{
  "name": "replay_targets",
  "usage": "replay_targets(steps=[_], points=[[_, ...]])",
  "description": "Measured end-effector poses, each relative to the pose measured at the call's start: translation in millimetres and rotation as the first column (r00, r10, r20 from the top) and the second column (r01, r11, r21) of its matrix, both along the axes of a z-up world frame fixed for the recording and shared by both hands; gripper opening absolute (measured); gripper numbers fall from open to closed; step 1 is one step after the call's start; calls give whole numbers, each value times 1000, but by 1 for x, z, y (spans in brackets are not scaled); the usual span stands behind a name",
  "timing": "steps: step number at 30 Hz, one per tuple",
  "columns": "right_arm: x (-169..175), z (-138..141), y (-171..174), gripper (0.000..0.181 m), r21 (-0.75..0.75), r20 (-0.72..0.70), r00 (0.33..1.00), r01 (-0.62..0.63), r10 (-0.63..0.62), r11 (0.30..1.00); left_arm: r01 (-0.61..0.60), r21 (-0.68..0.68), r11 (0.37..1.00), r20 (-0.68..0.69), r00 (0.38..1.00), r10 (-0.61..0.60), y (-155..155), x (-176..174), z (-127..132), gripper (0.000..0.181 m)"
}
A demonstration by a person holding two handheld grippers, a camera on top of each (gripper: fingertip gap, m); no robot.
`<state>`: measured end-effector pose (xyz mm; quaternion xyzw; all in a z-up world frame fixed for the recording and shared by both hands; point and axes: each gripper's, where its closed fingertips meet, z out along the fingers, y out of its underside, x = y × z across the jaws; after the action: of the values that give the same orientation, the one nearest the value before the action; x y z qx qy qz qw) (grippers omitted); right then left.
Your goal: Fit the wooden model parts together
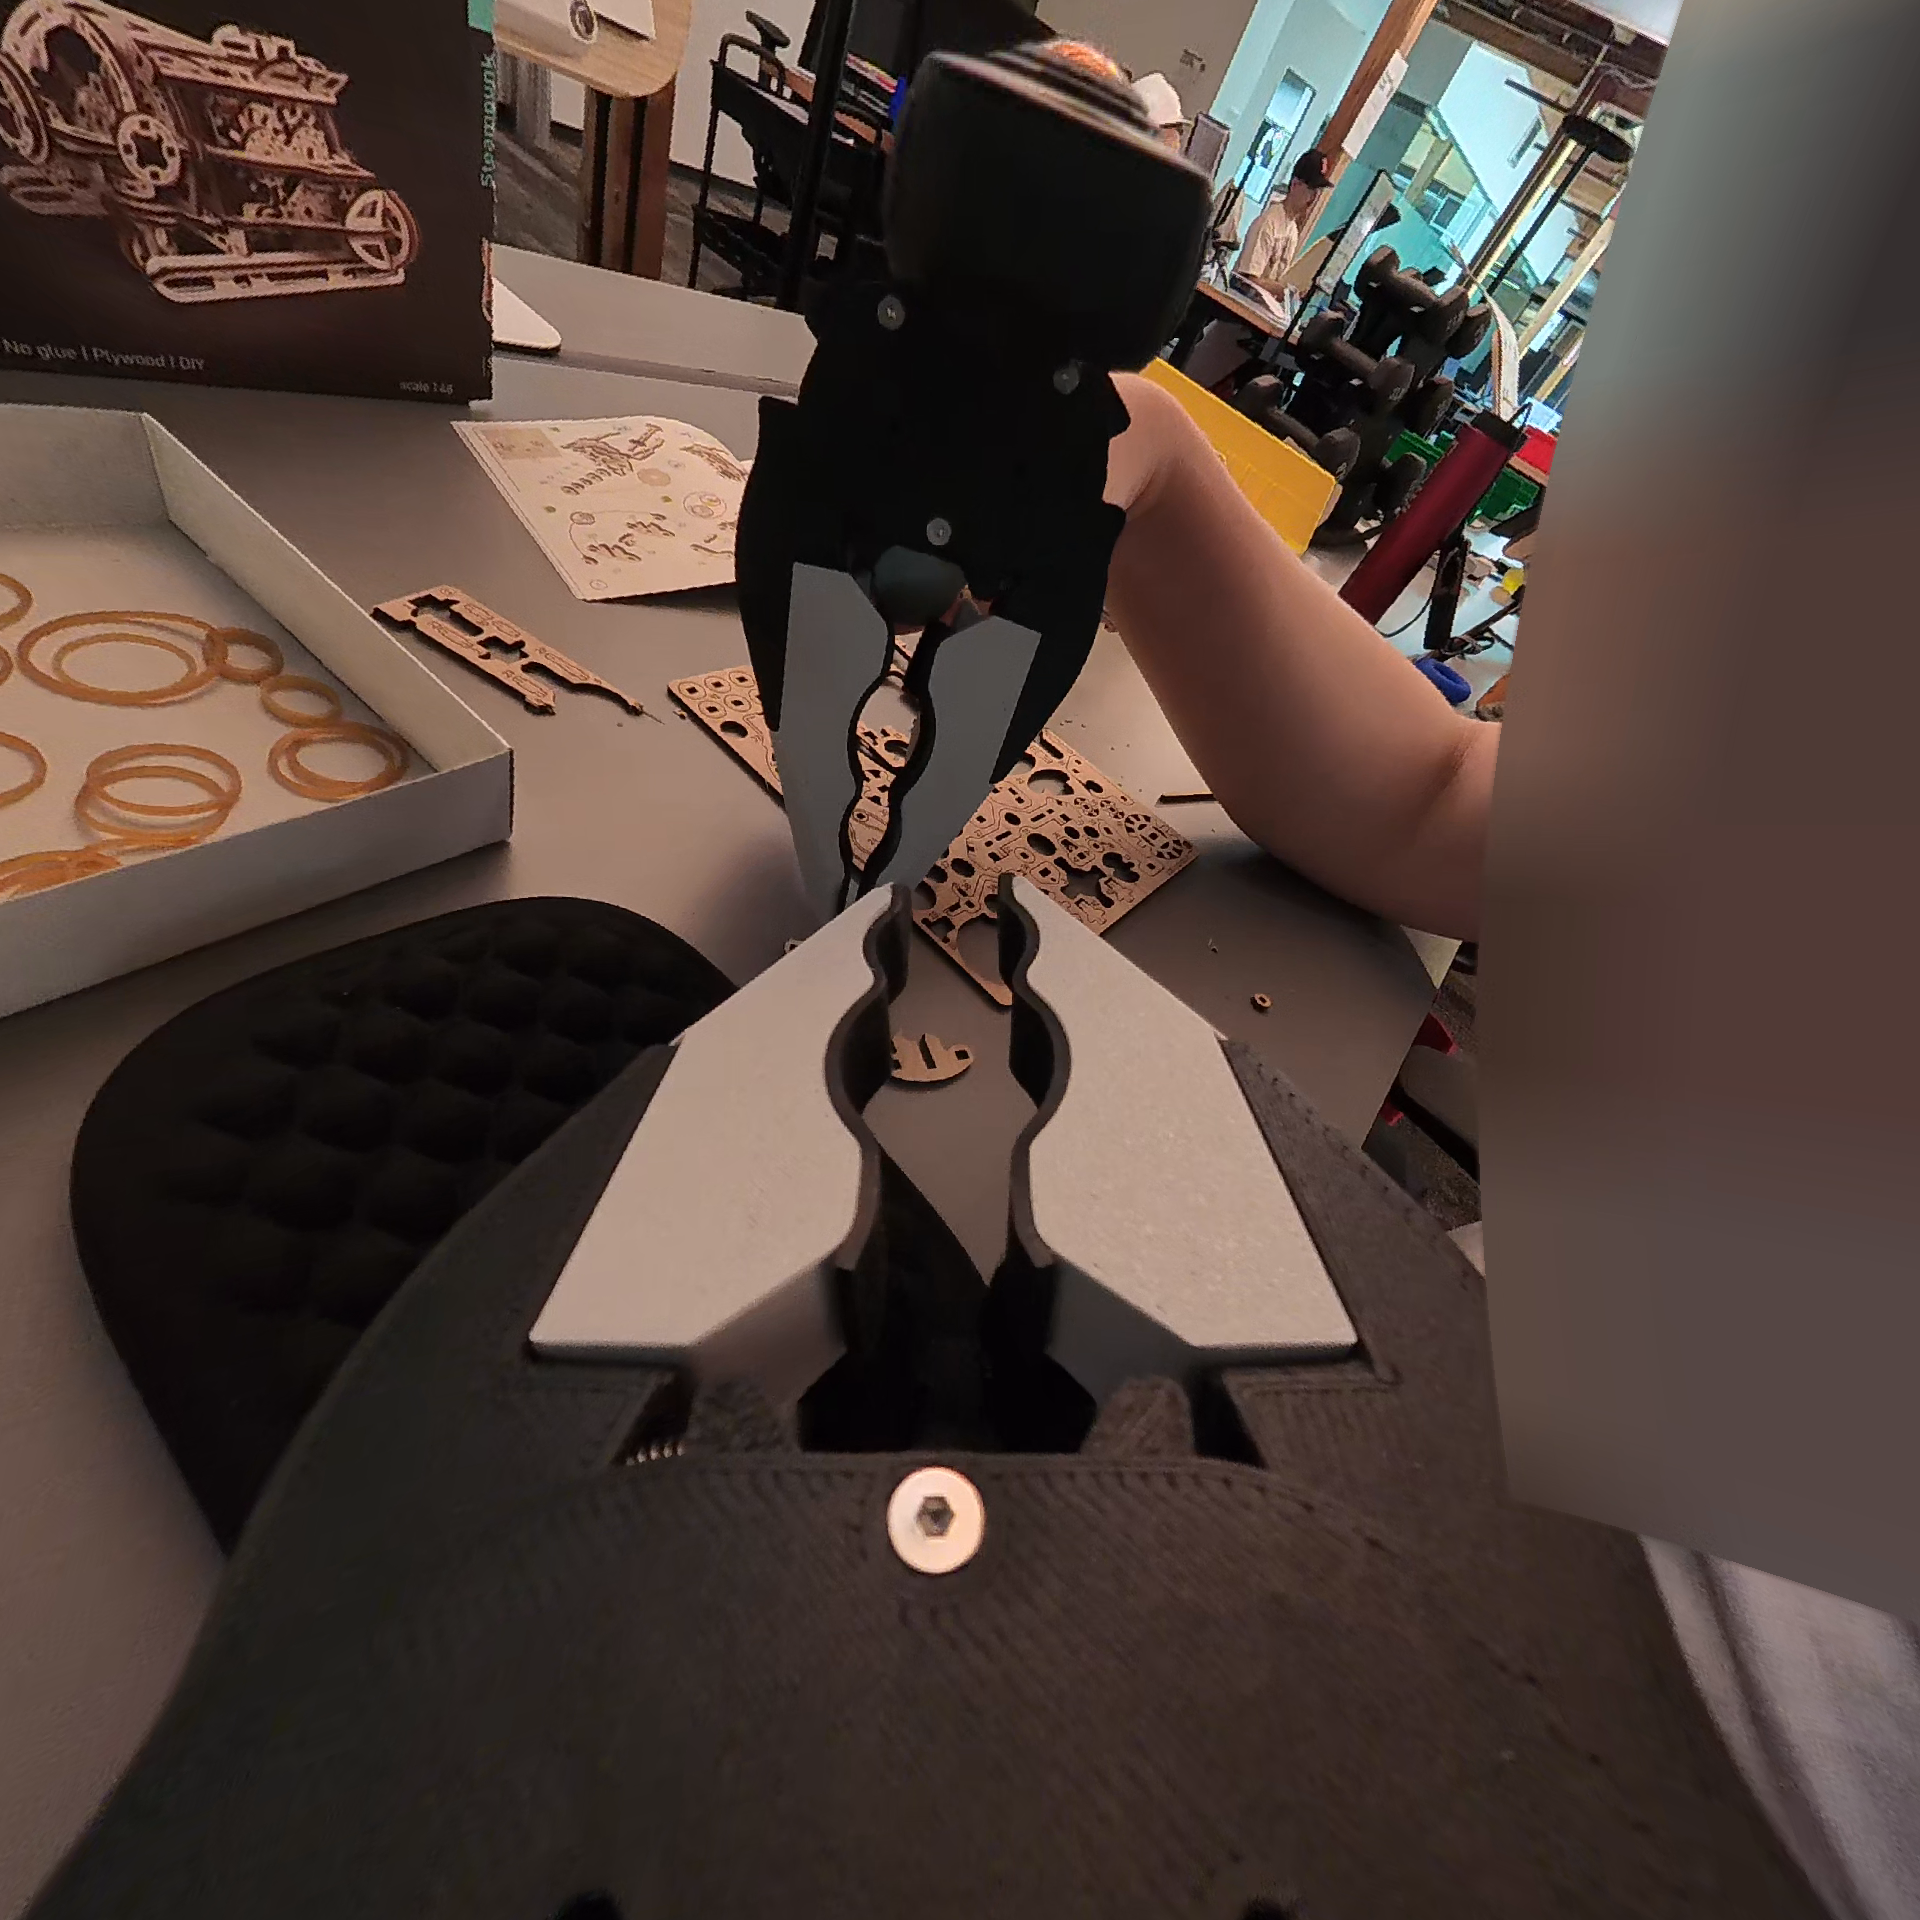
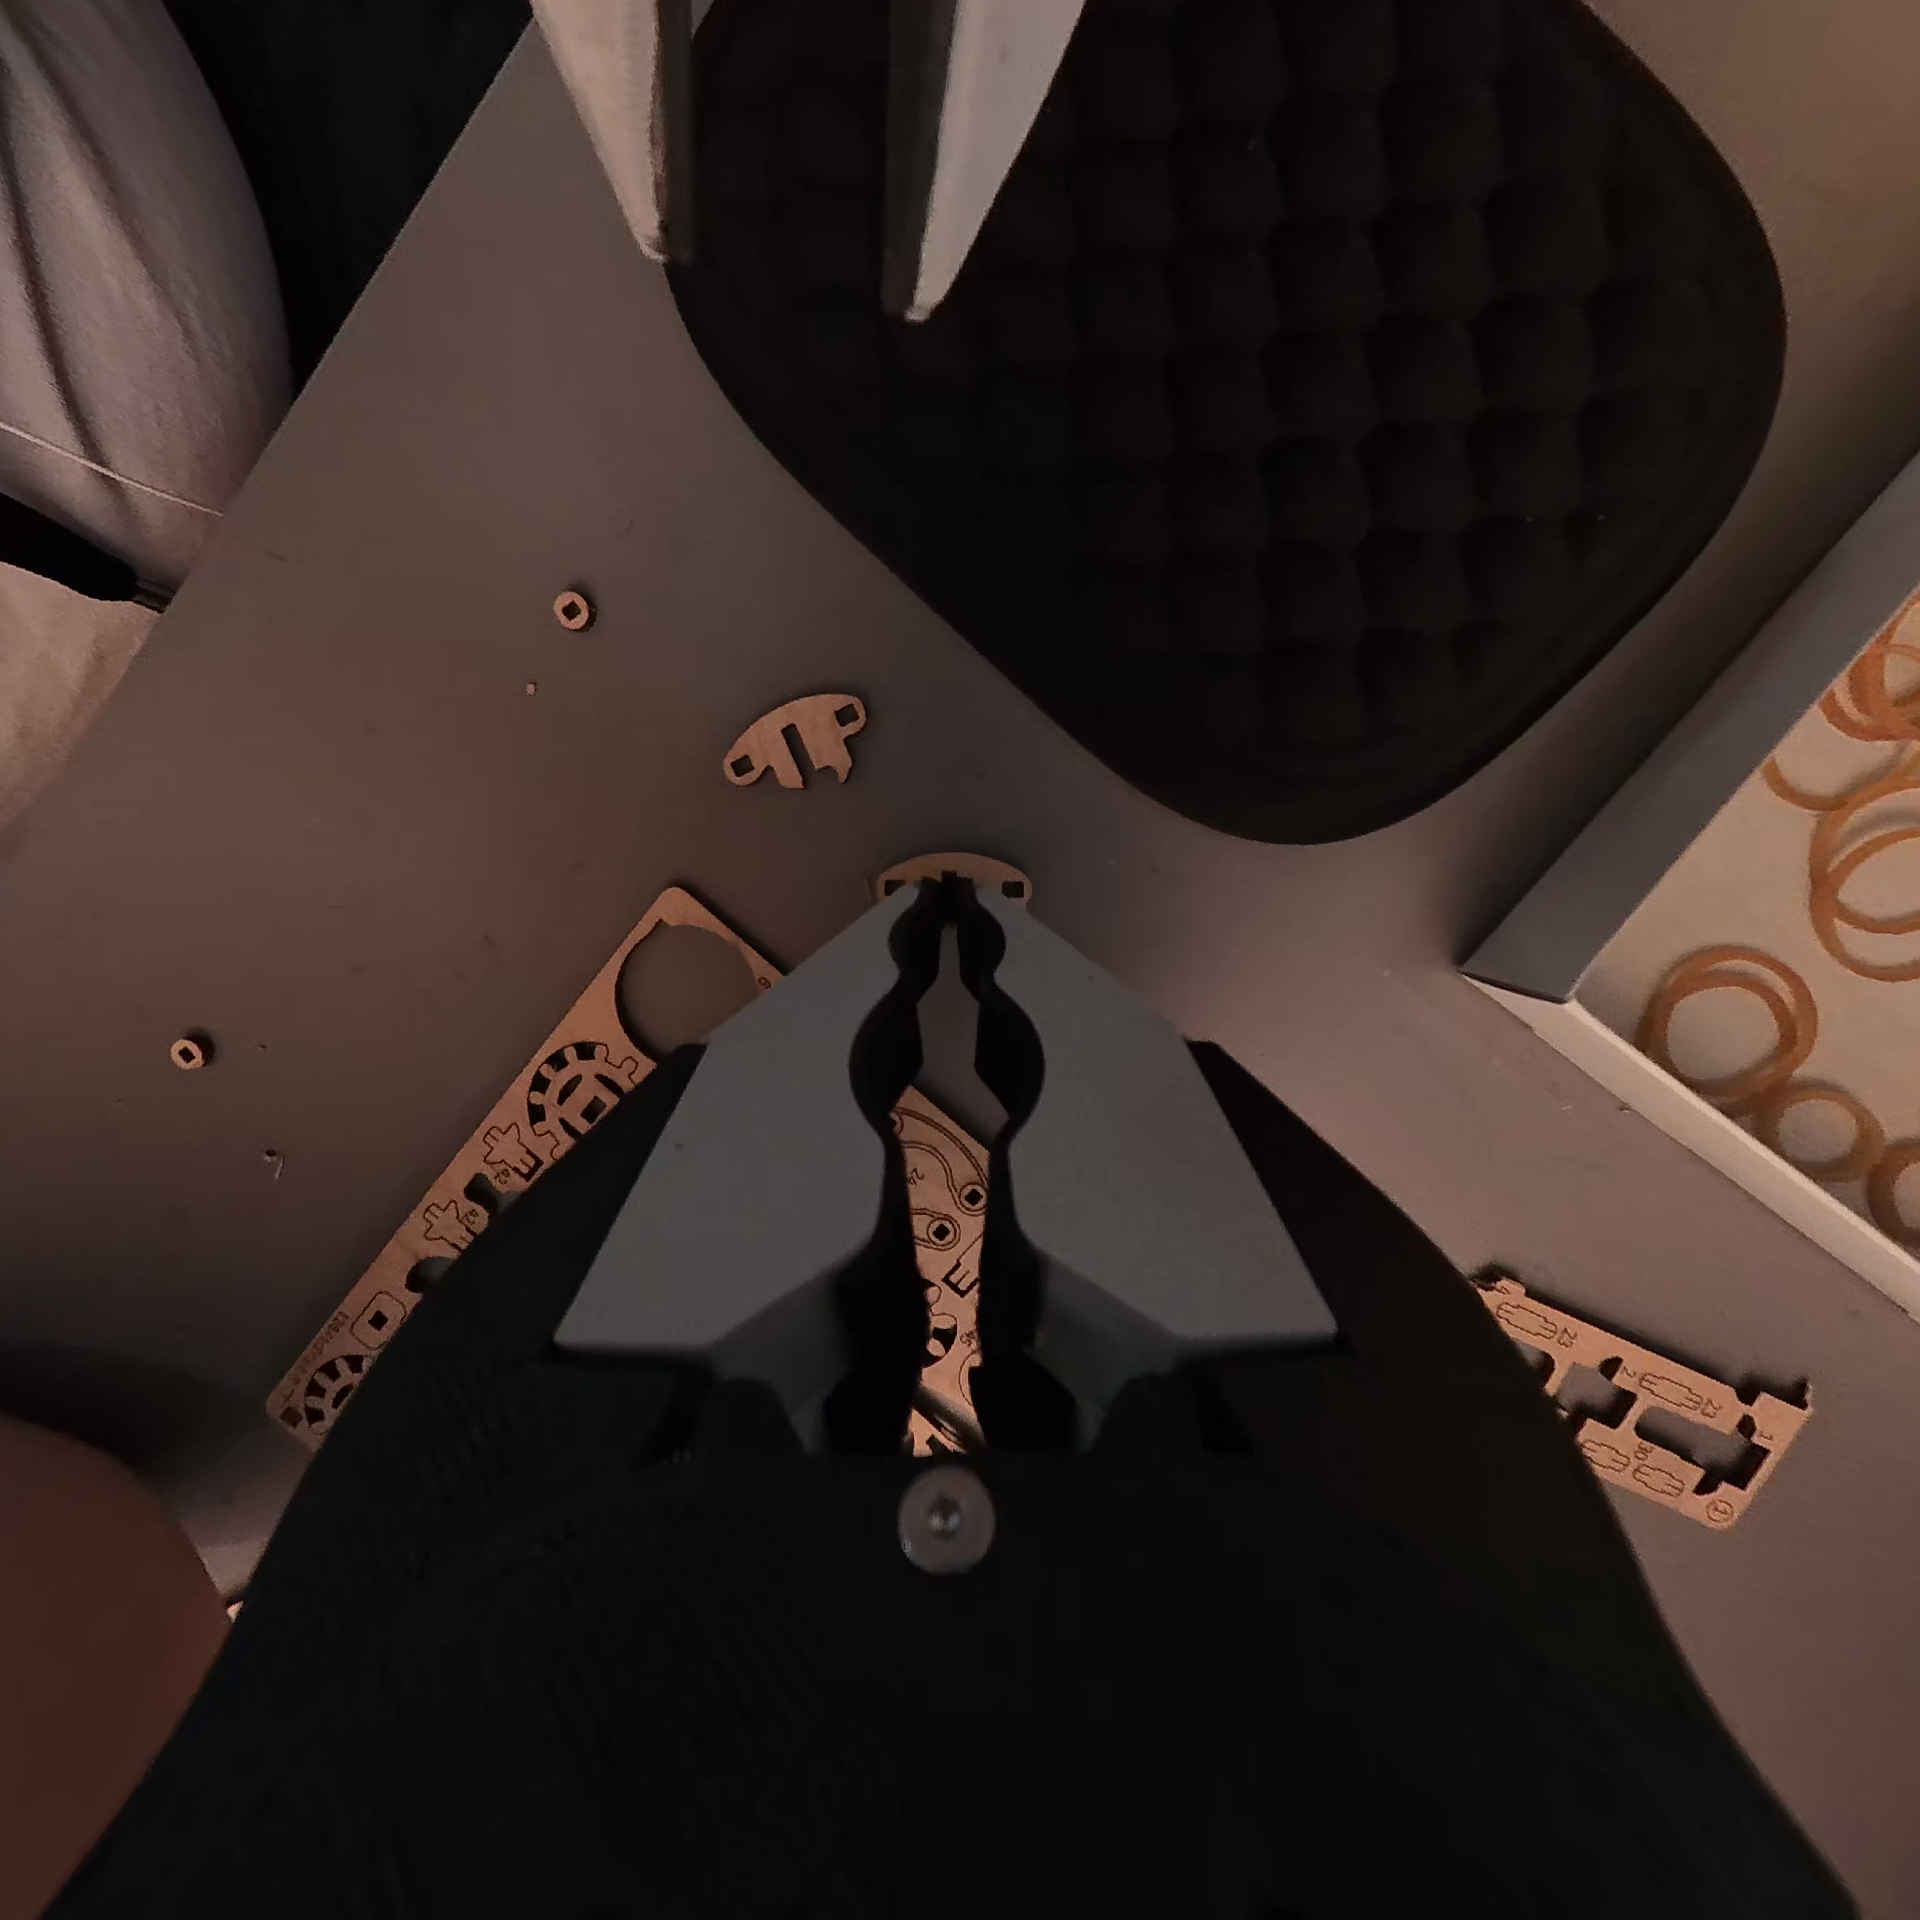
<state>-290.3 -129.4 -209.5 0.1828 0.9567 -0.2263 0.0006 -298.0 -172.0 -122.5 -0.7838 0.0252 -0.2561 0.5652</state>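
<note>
My right gripper (image 2: 951,883) points steeply down at the grey table (image 2: 416,727), its tips pinched nearly together on the edge of a small rounded wooden piece (image 2: 954,871) lying flat there; it looks clamped on that piece, only a sliver of gap between the tips. From the left wrist view the same gripper (image 1: 854,896) comes in tip-down, a bare forearm (image 1: 1320,727) behind it resting low over the table. My left gripper (image 1: 951,909) is held nearly level, jaws parted to a medium gap and holding nothing; its tips sit just beside the right gripper's tips. A second loose wooden piece (image 2: 795,741) lies flat near the first, apart from both grippers, between them and the black dimpled pad (image 2: 1351,468). A punched-out wooden sheet (image 2: 499,1153) lies under the right gripper, a narrower wooden strip (image 2: 1652,1403) off to one side. White tray (image 1: 312,623) holds rubber bands (image 1: 135,665); kit box (image 1: 239,187) and instruction sheet (image 1: 613,499) sit farther back.
</note>
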Motion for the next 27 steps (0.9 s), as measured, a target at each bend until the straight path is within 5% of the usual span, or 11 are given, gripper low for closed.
replay_targets(steps=[27], points=[[0, 2, -5, 1, 107, -69, 997, -37, 44, 994, -1, 9, 1000, 7, 1000, 1, -2, 0, 2, 16]])
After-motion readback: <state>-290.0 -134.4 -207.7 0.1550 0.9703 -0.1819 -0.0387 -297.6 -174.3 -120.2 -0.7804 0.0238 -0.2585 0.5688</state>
